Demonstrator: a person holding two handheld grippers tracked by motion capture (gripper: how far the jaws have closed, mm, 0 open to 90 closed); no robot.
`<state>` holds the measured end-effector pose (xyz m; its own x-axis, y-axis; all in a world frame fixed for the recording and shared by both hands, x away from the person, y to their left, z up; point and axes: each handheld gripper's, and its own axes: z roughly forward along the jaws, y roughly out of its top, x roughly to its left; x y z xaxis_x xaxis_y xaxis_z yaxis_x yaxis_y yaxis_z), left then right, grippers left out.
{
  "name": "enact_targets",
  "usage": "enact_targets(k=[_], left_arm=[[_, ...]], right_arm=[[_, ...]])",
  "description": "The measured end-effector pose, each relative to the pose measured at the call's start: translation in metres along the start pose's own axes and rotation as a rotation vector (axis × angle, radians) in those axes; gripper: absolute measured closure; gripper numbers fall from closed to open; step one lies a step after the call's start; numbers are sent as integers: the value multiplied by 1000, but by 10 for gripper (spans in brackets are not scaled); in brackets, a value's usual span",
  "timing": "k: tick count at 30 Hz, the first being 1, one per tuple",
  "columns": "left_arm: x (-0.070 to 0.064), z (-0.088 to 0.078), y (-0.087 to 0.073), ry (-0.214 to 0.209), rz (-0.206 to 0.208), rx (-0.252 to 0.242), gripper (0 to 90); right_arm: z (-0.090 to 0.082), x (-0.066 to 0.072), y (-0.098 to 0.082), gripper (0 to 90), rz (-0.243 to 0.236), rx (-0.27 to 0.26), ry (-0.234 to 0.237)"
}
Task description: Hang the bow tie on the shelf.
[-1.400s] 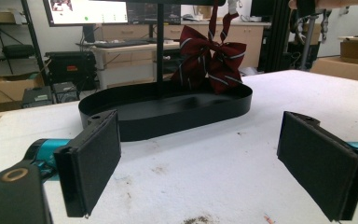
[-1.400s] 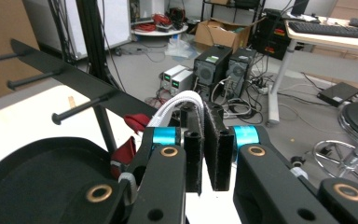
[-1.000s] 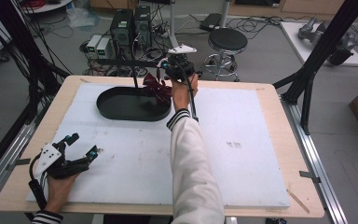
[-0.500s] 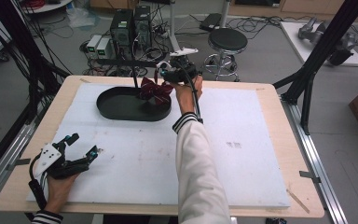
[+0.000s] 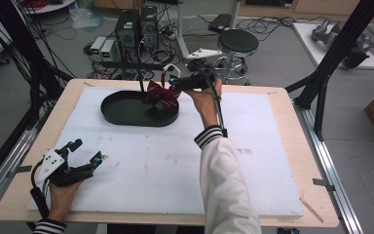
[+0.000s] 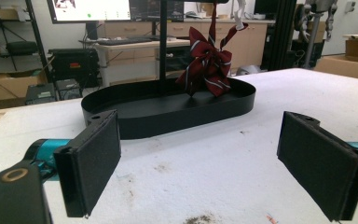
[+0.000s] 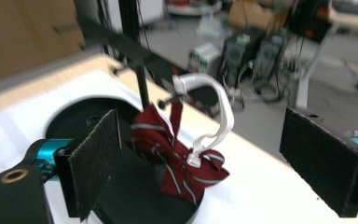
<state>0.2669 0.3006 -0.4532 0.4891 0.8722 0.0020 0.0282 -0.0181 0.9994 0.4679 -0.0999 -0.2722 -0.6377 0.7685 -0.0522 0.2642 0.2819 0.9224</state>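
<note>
A dark red striped bow tie [image 5: 161, 94] hangs by its white strap [image 7: 214, 116] from a peg on the thin black post [image 5: 140, 80] that rises out of the black oval tray [image 5: 121, 113], near the counter's [image 5: 282, 161] far edge. The right gripper [image 5: 173, 83] is raised just beside the bow tie, jaws wide apart and holding nothing. The left gripper [image 5: 85, 153] rests low on the white mat [image 5: 165, 165] at the near left corner, its jaws also wide and empty
</note>
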Motion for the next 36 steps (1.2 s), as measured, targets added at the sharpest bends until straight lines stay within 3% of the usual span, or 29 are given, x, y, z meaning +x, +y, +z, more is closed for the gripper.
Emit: enact_targets(k=[3,5,7,11,12,14,15,16,18,19,20,24,27,29,32,36], left_arm=[[-1,0,0,3,9,-2,139],[-1,-1,0,6,14,-6,139],[-1,-2,-1,8,1,-17,139],[1,-2,-1,6,-12,-19,138],[1,-2,-1,7,-11,-19,138],[0,-2,-1,9,-9,-21,138],[0,-2,-1,7,-12,-18,138],[1,-2,0,7,-10,-14,138],[1,-1,0,7,-15,-13,137],[1,-1,0,8,-9,-12,138],[1,-2,0,7,-5,-11,138],[0,-2,0,8,-2,-11,137],[0,-2,0,9,-5,-10,137],[0,-2,0,10,-4,-12,137],[-1,-2,0,10,-1,-15,137],[0,-2,0,10,-1,-15,137]], right_arm=[[-15,1,-3,116,-14,-18,1],[-30,-3,-6,116,-7,15,41],[-45,-3,-11,116,-18,-11,38],[-83,0,-33,116,-45,-18,42],[-100,4,-49,116,-54,-25,50],[-109,5,-58,116,-62,-30,53],[-127,8,-77,116,-73,-47,51],[-127,8,-77,116,-73,-47,51],[-145,11,-98,116,-62,-89,47],[-162,13,-122,116,-46,-126,35],[-162,13,-122,116,-46,-126,35],[-186,16,-173,116,18,-205,-9],[-192,18,-209,116,64,-261,-43],[-192,19,-228,116,71,-301,-65],[-192,19,-244,116,70,-328,-105],[-188,17,-253,116,82,-352,-133]])
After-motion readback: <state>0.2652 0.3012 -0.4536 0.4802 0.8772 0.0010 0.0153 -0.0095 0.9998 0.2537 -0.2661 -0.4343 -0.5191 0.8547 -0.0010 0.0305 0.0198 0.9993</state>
